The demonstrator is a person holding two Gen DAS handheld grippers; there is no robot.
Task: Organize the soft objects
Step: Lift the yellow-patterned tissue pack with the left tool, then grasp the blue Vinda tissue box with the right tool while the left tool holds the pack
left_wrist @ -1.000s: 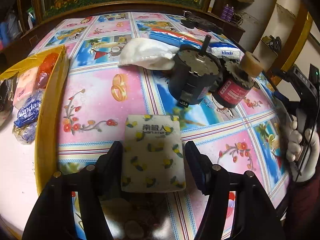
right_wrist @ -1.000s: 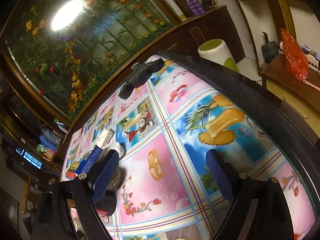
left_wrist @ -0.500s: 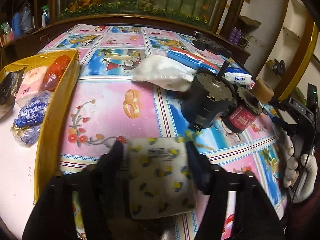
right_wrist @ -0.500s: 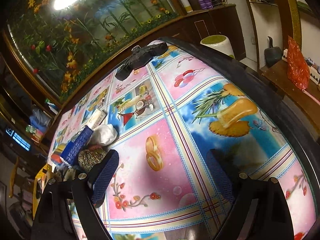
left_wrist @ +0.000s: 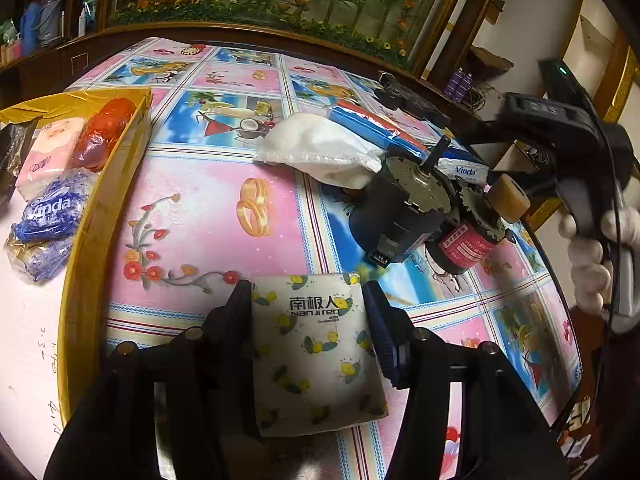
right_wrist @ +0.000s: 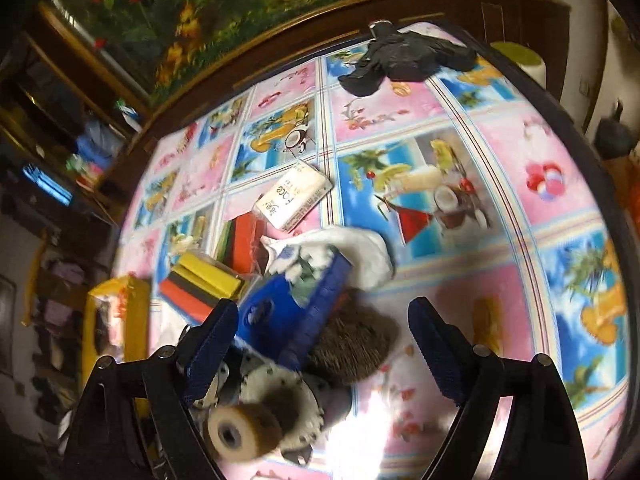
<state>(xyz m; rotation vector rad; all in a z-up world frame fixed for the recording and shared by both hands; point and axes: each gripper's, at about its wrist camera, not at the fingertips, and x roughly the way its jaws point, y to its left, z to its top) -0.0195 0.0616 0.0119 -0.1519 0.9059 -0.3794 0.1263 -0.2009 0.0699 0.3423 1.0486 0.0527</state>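
Left wrist view: the left tool (left_wrist: pixel 308 312) is clenched on the tissue pack (left_wrist: pixel 316 348), so carry it level to the yellow tray (left_wrist: pixel 86 248), squeezing gently, while the right tool (right_wrist: pixel 320 344) hangs released.

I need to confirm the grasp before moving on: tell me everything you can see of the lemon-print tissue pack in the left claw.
The tissue pack is a soft, squarish packet in glossy cream wrapper printed with small yellow lemons and green leaves, with black Chinese characters and "NanJiRen" near its far edge. It lies flat, printed face up, lengthwise between the fingers of the left claw, whose pads press both long sides. It looks intact and barely squeezed. Whether it is lifted off the floral tablecloth cannot be told.
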